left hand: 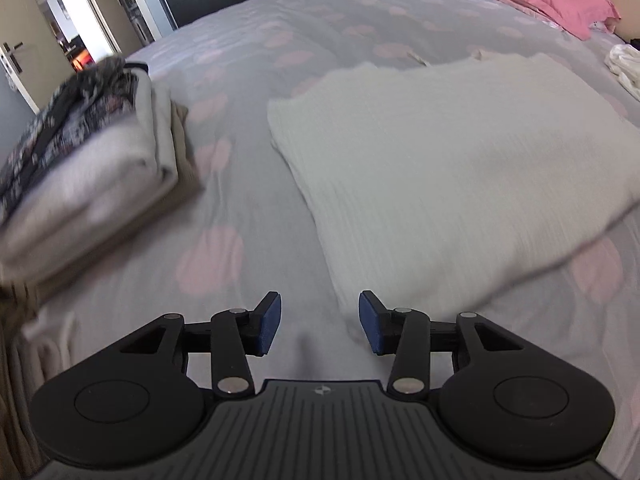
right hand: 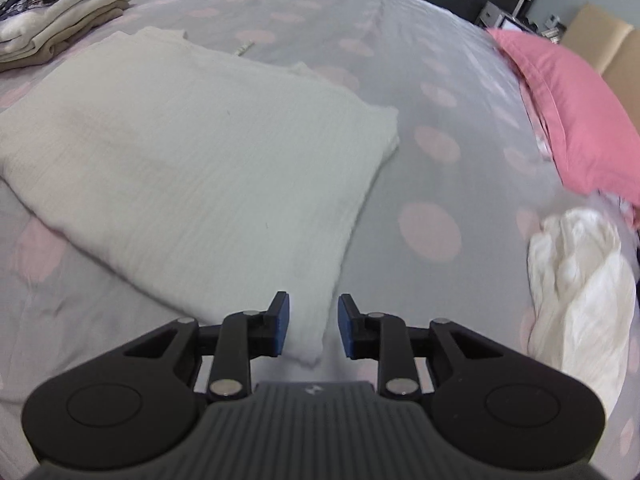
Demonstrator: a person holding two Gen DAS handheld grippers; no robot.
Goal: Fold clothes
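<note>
Lying flat on the bed, the folded cream sweater (left hand: 440, 168) fills the right half of the left wrist view and the left and centre of the right wrist view (right hand: 192, 168), its ribbed knit smooth and its edges roughly squared.

The left hand-held gripper (left hand: 320, 322) hovers at the bottom centre of its frame with its blue pads apart and only bedcover between them; the sweater's near corner lies just to the right of the right-hand pad. The right hand-held gripper (right hand: 313, 326) also stands with its pads apart; the sweater's near corner shows in the gap between them, and the pads do not press on it.

A pile of folded clothes (left hand: 92, 152) sits at the left edge of the left wrist view, blurred, with a dark patterned piece on top; the same pile shows in the upper left of the right wrist view (right hand: 60, 12). A crumpled white garment (right hand: 580, 280) lies at the right edge of the right wrist view, near a pink pillow (right hand: 572, 112) above it. The grey bedcover (left hand: 248, 92) carries pale pink dots.
</note>
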